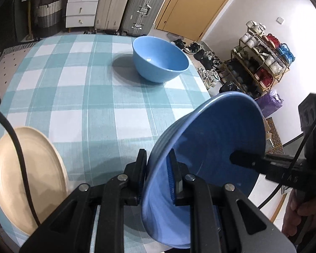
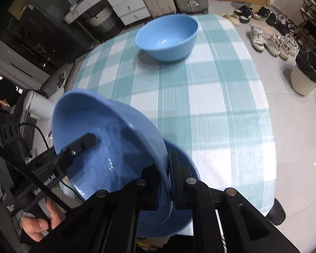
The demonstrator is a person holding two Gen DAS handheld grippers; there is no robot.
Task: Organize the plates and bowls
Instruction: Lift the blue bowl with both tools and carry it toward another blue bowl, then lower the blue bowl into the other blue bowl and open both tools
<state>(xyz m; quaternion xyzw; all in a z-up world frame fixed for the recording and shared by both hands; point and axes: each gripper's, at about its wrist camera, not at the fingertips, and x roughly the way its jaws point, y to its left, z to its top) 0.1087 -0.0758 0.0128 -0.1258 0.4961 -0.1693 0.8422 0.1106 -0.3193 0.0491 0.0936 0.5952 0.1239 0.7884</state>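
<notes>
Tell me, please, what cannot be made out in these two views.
- Left wrist view: the cream plate is cut off by the frame edge and crossed by a cable.
- Right wrist view: whether another dish lies under the dark blue bowl; the bowl and right gripper hide it.
- Left wrist view: the bowl's near rim, behind the left gripper.

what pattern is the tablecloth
The tablecloth is a light teal and white check, a large plaid. It shows best in the left wrist view.
</notes>
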